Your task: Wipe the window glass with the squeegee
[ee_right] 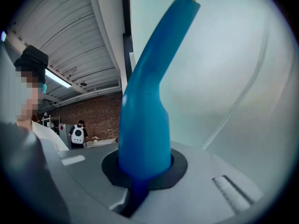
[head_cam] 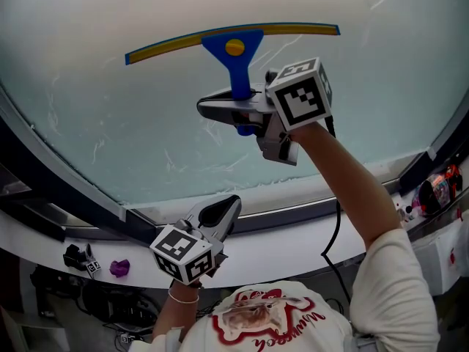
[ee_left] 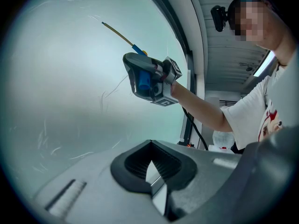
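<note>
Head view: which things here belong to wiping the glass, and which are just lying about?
In the job:
- squeegee, its blue handle clamped in the right gripper
- window glass

Lying about or idle:
- left gripper, shut on nothing, held low
- purple thing and small black item, below the window
- colourful clutter at the right edge
</note>
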`<state>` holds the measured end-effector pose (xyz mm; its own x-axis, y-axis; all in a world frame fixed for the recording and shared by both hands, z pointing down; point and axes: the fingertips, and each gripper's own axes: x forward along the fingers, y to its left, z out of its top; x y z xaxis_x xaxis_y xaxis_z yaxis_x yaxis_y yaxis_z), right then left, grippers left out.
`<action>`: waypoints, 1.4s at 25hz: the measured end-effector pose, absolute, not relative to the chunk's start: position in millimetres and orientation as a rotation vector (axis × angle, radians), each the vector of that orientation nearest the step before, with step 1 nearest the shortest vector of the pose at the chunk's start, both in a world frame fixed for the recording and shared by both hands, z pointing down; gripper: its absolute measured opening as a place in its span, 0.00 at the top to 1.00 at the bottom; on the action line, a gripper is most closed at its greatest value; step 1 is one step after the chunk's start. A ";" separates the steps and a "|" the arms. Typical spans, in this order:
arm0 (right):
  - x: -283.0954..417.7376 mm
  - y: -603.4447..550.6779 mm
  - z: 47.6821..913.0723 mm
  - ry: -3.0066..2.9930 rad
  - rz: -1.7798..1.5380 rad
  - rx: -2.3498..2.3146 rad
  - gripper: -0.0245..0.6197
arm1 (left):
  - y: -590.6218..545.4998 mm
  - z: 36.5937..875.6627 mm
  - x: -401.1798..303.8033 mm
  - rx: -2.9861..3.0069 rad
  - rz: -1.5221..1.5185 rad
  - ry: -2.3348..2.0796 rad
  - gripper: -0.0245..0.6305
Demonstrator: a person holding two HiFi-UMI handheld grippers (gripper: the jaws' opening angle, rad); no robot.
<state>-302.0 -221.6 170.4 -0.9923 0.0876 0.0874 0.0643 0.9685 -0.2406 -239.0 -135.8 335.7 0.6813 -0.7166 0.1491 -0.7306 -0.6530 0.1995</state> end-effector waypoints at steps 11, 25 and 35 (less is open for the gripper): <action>-301.9 -217.1 211.5 -2.999 0.437 -0.114 0.92 | -135.8 337.3 -232.8 2.652 0.083 -1.151 0.96; -303.2 -207.4 262.2 -2.985 0.572 -0.123 0.92 | -125.8 346.5 -234.1 2.626 0.058 -1.157 0.96; -302.8 -206.7 290.5 -2.966 0.578 -0.120 0.92 | -126.3 350.0 -237.1 2.608 0.063 -1.176 0.96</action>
<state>-302.8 -206.7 290.5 -0.9900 0.0998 0.0998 0.0550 0.9240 -0.3783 -237.1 -126.3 350.0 0.6681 -0.7282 0.1531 -0.7404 -0.6302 0.2338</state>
